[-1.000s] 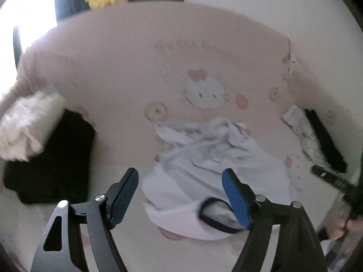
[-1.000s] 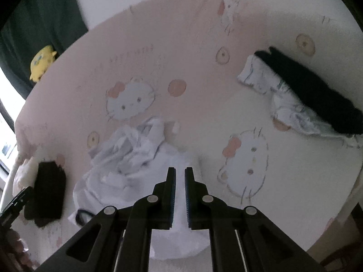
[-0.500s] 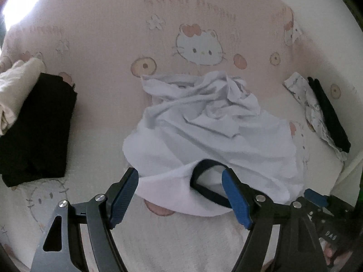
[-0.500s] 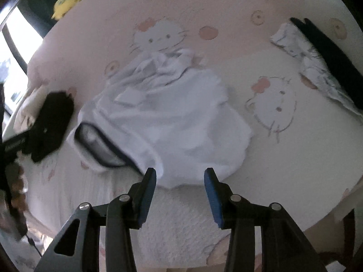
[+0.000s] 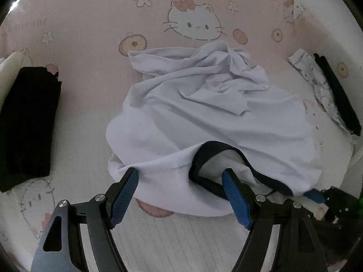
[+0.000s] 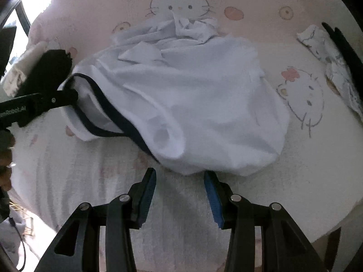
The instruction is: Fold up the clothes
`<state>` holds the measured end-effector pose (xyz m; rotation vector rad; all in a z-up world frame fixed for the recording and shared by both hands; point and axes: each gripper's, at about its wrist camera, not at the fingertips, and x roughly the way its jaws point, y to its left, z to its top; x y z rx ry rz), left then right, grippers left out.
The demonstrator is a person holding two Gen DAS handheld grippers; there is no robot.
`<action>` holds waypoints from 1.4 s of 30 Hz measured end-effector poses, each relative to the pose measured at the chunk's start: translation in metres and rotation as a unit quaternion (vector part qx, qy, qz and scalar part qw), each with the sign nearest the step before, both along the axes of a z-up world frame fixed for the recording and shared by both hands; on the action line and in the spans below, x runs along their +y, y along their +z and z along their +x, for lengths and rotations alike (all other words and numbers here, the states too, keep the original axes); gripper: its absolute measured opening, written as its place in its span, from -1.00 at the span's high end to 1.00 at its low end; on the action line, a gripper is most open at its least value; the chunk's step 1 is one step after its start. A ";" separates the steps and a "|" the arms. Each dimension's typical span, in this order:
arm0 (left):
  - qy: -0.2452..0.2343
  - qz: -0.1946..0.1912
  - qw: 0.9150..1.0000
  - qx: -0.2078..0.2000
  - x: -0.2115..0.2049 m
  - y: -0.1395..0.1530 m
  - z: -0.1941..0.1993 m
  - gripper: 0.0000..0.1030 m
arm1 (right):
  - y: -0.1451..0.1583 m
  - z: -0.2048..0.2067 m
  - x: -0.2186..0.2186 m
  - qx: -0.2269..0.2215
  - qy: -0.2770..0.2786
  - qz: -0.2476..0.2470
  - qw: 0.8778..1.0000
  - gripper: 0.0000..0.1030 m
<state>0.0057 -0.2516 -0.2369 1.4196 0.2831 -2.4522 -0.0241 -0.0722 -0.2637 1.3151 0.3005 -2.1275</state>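
Crumpled white shirt [image 5: 204, 117] – soft, navy-collared – on fleecy blanket [image 6: 181, 204]; both grippers' jaws gape, empty.

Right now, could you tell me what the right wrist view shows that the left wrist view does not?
Only the right wrist view shows the left gripper from outside, at the white shirt's navy collar, and a bright window top left. Only the left wrist view shows the right gripper's blue fingertip at the shirt's near edge. Both show the crumpled shirt on the pink cat-print blanket, the black folded garment and a patterned one.
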 end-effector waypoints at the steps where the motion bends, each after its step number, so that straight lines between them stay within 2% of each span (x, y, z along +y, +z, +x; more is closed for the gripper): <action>1: 0.000 -0.004 1.000 0.000 0.000 -0.001 -0.001 -0.45 | 0.000 -0.001 -0.002 0.008 0.001 0.005 1.000 0.16; 4: -0.005 -0.020 1.000 0.005 0.001 -0.002 -0.003 -0.45 | 0.002 -0.008 -0.004 0.015 -0.010 0.009 1.000 0.22; 6: -0.007 -0.053 0.999 0.010 0.004 -0.001 -0.003 -0.38 | 0.006 -0.014 -0.002 0.014 -0.025 0.003 1.000 0.69; 7: -0.007 -0.067 0.998 0.012 0.004 0.000 -0.004 -0.15 | 0.009 -0.019 0.001 0.009 -0.035 -0.008 0.999 0.73; 8: -0.005 -0.067 0.998 0.012 0.001 0.001 -0.004 0.04 | 0.012 -0.023 0.005 0.004 -0.046 -0.019 0.999 0.74; 12: 0.005 -0.061 0.998 0.012 -0.012 0.004 -0.008 0.05 | 0.029 -0.043 0.019 0.001 -0.080 -0.058 0.995 0.74; 13: 0.009 -0.051 0.999 0.012 -0.016 0.003 -0.010 0.05 | 0.030 -0.048 0.020 -0.009 -0.082 -0.066 0.994 0.74; 17: 0.013 -0.052 0.999 0.007 -0.021 0.001 -0.020 0.05 | 0.028 -0.074 0.013 -0.040 -0.097 -0.074 0.992 0.74; 22: 0.013 -0.101 0.995 -0.009 -0.020 0.000 -0.029 0.05 | 0.035 -0.093 0.007 -0.044 -0.108 -0.076 0.990 0.74; 24: 0.014 -0.107 0.994 -0.013 -0.021 0.000 -0.031 0.05 | 0.036 -0.099 0.003 -0.047 -0.107 -0.078 0.990 0.74; 28: 0.022 -0.069 0.997 -0.005 -0.025 -0.001 -0.029 0.05 | 0.035 -0.094 0.000 -0.045 -0.098 -0.072 0.992 0.68; 30: 0.026 -0.042 0.999 -0.003 -0.028 -0.002 -0.028 0.05 | 0.038 -0.086 0.003 -0.040 -0.088 -0.066 0.993 0.39; 32: 0.034 -0.016 0.999 -0.003 -0.031 -0.005 -0.028 0.05 | 0.041 -0.074 0.006 -0.030 -0.085 -0.052 0.995 0.36; 35: 0.049 0.013 0.999 -0.002 -0.033 -0.008 -0.026 0.05 | 0.041 -0.065 0.013 -0.037 -0.088 -0.047 0.994 0.36; 42: 0.045 0.011 0.999 -0.013 -0.029 -0.013 -0.030 0.05 | 0.030 -0.058 0.018 -0.064 -0.107 -0.038 0.991 0.36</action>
